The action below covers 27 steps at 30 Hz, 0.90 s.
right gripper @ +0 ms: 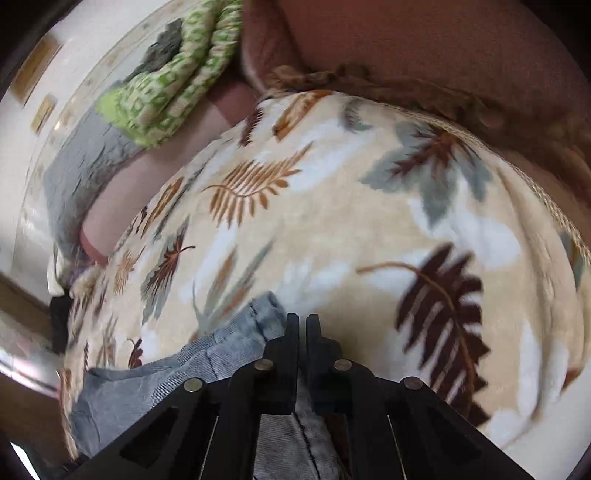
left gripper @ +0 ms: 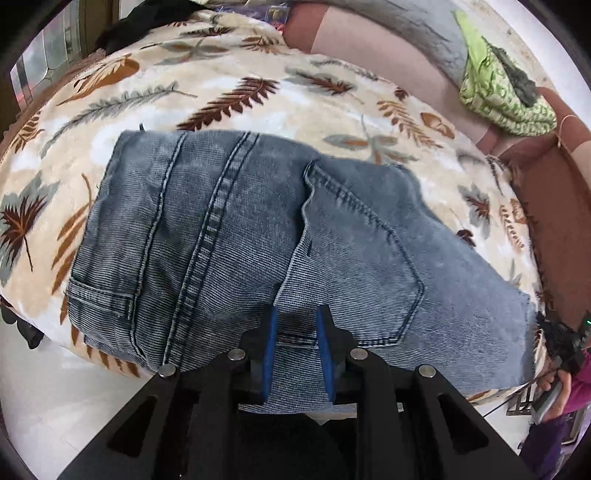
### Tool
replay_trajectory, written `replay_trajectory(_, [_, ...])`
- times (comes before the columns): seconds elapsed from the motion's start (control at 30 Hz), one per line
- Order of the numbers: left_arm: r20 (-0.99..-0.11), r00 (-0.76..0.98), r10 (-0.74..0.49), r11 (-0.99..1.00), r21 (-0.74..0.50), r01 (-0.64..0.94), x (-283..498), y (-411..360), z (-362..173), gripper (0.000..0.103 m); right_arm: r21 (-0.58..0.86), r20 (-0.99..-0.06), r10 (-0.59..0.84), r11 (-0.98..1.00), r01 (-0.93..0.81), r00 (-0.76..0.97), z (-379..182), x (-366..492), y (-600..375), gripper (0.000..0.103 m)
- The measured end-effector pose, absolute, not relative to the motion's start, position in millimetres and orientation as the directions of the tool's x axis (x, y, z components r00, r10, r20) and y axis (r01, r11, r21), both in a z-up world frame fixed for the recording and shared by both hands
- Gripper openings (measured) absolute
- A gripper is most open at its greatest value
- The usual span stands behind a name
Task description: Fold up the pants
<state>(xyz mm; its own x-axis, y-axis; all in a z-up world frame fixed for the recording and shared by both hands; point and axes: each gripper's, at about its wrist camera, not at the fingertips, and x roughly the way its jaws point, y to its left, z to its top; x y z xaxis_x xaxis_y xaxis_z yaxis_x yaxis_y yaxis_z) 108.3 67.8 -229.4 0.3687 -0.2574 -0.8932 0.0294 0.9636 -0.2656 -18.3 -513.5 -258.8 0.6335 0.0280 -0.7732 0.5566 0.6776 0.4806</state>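
Observation:
Blue denim jeans (left gripper: 236, 236) lie folded on a cream bedspread with a leaf print (left gripper: 236, 92), back pocket and seams facing up. My left gripper (left gripper: 297, 317) is open, its blue pads (left gripper: 271, 347) apart just above the near edge of the jeans, with denim between and below them. In the right wrist view, my right gripper (right gripper: 302, 321) is shut on a fold of the jeans (right gripper: 236, 343); denim runs out to its left and down under the fingers. The right wrist view is blurred by motion.
A green patterned cloth (left gripper: 498, 92) with a dark item on it lies on the pink-brown headboard (left gripper: 369, 33) at the back right. A person in purple (left gripper: 565, 398) stands at the right edge. The white floor (left gripper: 55, 387) shows below the bed's near edge.

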Motion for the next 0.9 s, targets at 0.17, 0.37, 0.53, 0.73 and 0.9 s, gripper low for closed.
replay_trajectory(0.17, [-0.899,0.369,-0.236,0.97,-0.243,0.028,113.3,67.0,-227.8,0.037,0.479,-0.681,0.029,0.774,0.415,0.731,-208.4,-33.9,-475.6,0.005])
replay_trajectory(0.37, [-0.906,0.363,-0.218,0.973,-0.23,0.008,126.8,69.6,-240.7,0.038,0.451,-0.73,0.228,0.87,0.202,0.645,-206.3,-18.9,-380.6,0.005])
replay_trajectory(0.53, [-0.909,0.338,-0.246,0.966,-0.26,0.004,136.7,76.2,-246.8,0.038,0.38,-0.818,0.261,0.914,0.141,0.512,-244.6,-3.7,-336.2,0.006])
replay_trajectory(0.73, [-0.906,0.333,-0.263,0.959,-0.283,-0.011,142.4,79.6,-248.7,0.038,0.387,-0.837,0.199,0.873,0.295,0.51,-257.3,5.6,-373.8,0.006])
replay_trajectory(0.9, [-0.888,0.384,-0.253,0.965,-0.261,0.03,121.7,74.7,-229.9,0.038,0.439,-0.779,0.272,0.88,0.182,0.565,-219.1,26.9,-353.9,0.008])
